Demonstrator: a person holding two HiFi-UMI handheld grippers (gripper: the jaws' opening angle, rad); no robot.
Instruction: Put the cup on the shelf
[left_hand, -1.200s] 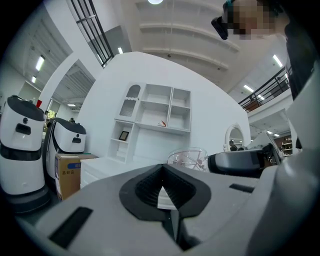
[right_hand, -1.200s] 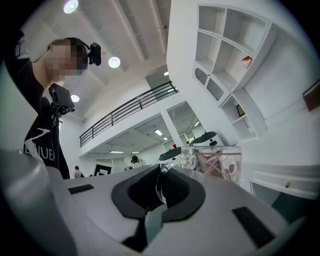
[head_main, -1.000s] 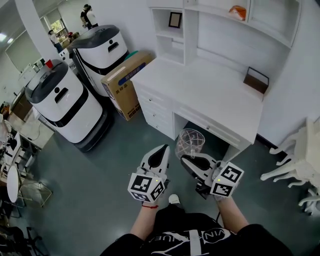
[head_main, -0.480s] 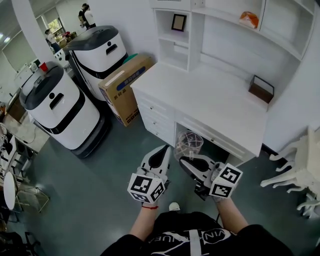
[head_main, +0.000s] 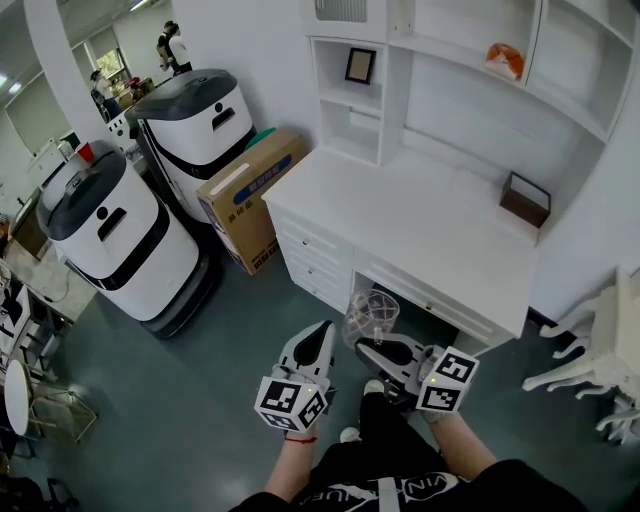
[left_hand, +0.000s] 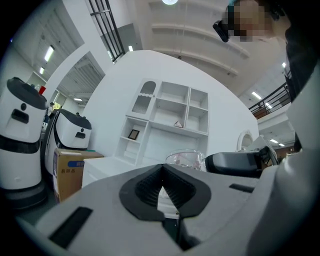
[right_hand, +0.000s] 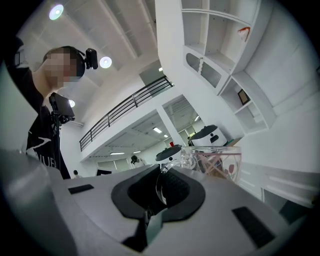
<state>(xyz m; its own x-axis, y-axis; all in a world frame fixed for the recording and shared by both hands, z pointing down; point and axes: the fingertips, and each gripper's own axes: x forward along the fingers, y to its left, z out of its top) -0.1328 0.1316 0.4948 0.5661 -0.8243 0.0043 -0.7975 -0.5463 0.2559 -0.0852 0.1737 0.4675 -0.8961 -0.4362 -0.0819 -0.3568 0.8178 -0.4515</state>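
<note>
A person, seen from above, stands on a grey floor (head_main: 230, 350) facing a white counter (head_main: 420, 210) with drawers under it and a white shelf unit (head_main: 470, 120) rising from its back edge. The person holds 2 grippers low in front of the body.

The right gripper (head_main: 368, 345) has its jaws pinched on a clear glass cup (head_main: 370, 312). The right gripper view shows the cup's handle clamped between the dark pads (right_hand: 175, 187), with the cup body (right_hand: 220, 160) just beyond the jaw tips. The cup is in the air over the floor, just in front of the counter's front edge, above the open knee space. It is not on the shelf unit.

The left gripper (head_main: 322, 328) is just beside the right one. Its jaws are pressed together with nothing between them, as the left gripper view (left_hand: 162, 167) shows. In that view the cup (left_hand: 185, 159) appears past the jaw tips.

A small dark picture frame (head_main: 360, 65) stands in a left compartment of the shelf unit. An orange object (head_main: 505, 58) lies on an upper shelf to the right. A brown open box (head_main: 526, 199) sits at the counter's back right corner.

Left of the counter, a cardboard box (head_main: 245, 190) rests on the floor, beside 2 white machines (head_main: 200, 115) (head_main: 110, 235) with dark tops.
</note>
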